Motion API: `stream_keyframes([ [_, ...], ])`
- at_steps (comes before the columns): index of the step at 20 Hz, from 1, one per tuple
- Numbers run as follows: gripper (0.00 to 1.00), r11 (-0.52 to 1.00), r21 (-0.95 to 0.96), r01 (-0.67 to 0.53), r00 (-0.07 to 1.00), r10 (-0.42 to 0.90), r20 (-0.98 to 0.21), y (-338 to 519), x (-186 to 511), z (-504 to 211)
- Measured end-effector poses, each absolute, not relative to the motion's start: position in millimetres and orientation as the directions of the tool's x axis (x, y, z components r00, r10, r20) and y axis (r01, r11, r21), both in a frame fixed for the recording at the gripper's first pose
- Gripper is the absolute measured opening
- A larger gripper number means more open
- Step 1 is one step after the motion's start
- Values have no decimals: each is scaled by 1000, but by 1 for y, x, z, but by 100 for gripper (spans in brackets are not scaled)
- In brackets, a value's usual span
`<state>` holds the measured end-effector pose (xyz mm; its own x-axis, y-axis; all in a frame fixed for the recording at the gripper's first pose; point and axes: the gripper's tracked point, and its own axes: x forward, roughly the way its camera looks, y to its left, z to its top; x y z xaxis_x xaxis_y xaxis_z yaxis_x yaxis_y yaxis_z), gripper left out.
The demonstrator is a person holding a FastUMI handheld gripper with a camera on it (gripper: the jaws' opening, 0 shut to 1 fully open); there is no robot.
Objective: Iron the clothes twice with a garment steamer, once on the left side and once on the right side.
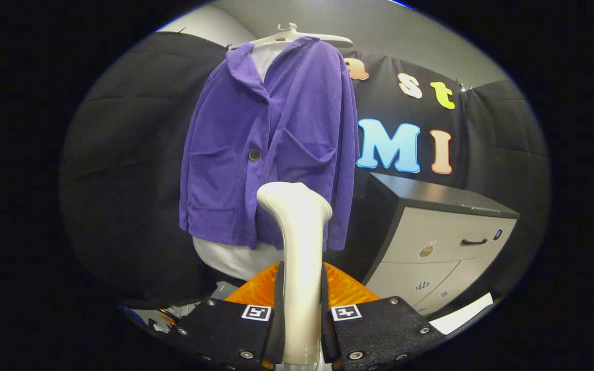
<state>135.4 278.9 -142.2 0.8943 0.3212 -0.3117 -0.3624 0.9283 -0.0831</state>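
Note:
A purple jacket (271, 149) hangs on a white hanger (297, 35) over a white garment (235, 257), in front of the black cloth wall. My gripper (301, 304) is shut on the handle of a white garment steamer (297, 237), which stands upright between the fingers. The steamer's head rises to the jacket's lower hem, just right of the dark button (254, 154). Whether the head touches the fabric I cannot tell.
A cabinet with a black top and pale drawers (441, 232) stands to the right of the jacket. An orange ridged object (338, 288) lies just beyond the fingers. A white sheet (462, 314) lies at the lower right, and small clutter at the lower left.

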Motion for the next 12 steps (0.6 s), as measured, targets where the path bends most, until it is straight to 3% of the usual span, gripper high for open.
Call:
stream_keyframes([
  [12, 28, 891, -114, -440, 896, 444, 19, 377, 168, 62],
])
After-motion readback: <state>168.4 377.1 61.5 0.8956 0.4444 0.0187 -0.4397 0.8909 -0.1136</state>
